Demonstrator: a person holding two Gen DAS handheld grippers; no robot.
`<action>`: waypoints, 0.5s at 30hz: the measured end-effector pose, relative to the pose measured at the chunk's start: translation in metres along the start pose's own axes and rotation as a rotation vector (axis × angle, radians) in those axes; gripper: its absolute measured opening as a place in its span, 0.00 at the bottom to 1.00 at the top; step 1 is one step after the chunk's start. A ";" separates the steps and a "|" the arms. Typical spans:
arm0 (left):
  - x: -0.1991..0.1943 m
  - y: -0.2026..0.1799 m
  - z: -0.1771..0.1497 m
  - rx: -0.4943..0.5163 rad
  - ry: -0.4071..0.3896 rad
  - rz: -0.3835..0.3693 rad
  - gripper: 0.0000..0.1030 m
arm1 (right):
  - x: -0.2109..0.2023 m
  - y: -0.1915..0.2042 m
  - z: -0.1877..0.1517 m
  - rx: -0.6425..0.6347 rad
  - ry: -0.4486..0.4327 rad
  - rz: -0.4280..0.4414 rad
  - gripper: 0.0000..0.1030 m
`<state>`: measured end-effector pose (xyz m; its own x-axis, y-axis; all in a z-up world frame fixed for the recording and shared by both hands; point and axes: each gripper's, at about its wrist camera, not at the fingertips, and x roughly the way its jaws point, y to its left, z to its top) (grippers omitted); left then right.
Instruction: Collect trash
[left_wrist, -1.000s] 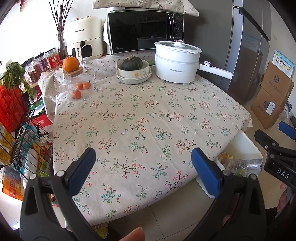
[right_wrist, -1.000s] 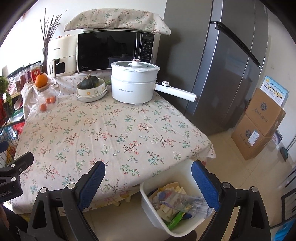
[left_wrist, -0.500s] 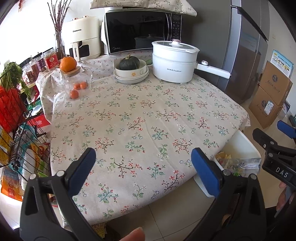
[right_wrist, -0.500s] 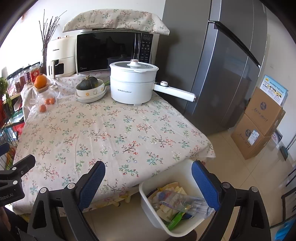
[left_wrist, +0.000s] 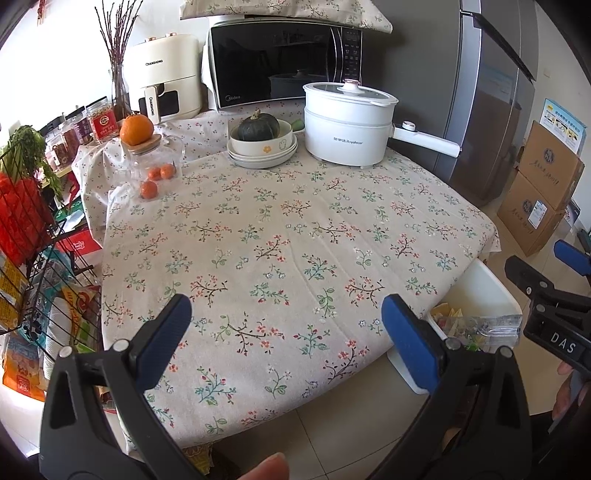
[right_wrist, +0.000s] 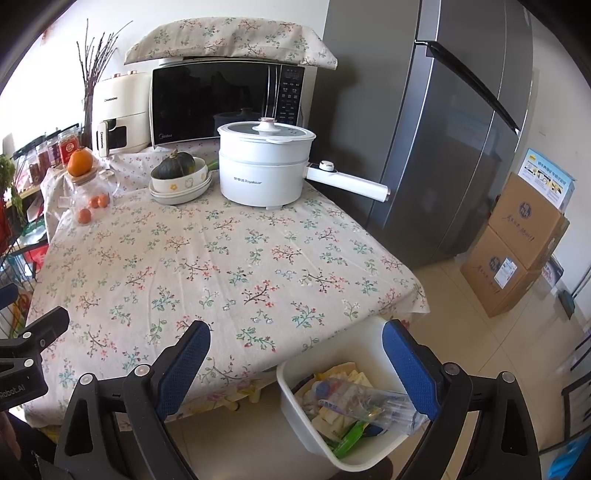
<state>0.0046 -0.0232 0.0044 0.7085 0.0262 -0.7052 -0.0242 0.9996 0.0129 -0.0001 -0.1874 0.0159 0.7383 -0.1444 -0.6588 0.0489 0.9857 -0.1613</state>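
Observation:
A white bin (right_wrist: 295, 402) stands on the floor at the table's right front corner. It holds trash (right_wrist: 351, 402): a clear plastic bottle, wrappers and a green packet. The bin also shows in the left wrist view (left_wrist: 487, 291). My left gripper (left_wrist: 286, 328) is open and empty above the front of the flowered tablecloth (left_wrist: 280, 236). My right gripper (right_wrist: 295, 354) is open and empty, above the table edge and the bin. No loose trash shows on the cloth.
At the table's back stand a white electric pot (right_wrist: 264, 166), a bowl with a green squash (right_wrist: 179, 175), a jar with oranges (right_wrist: 88, 192), a microwave (right_wrist: 225, 99) and an air fryer. A fridge (right_wrist: 443, 129) and cardboard boxes (right_wrist: 517, 243) are to the right. A wire rack (left_wrist: 29, 258) is on the left.
Both grippers have drawn back and risen slightly, so the table looks a little farther away. Both stay open and empty.

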 end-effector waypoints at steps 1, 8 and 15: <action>0.000 0.000 0.000 0.000 0.000 0.001 0.99 | 0.000 0.000 0.000 0.001 0.000 0.000 0.93; 0.000 0.001 0.000 0.002 0.004 0.001 0.99 | 0.000 0.000 0.000 -0.001 0.000 0.000 0.93; 0.000 0.001 0.000 0.004 0.009 0.000 0.99 | 0.000 0.000 0.000 -0.001 0.002 0.002 0.93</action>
<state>0.0050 -0.0226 0.0041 0.7025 0.0264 -0.7112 -0.0213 0.9996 0.0160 0.0001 -0.1871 0.0156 0.7373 -0.1429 -0.6603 0.0470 0.9859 -0.1608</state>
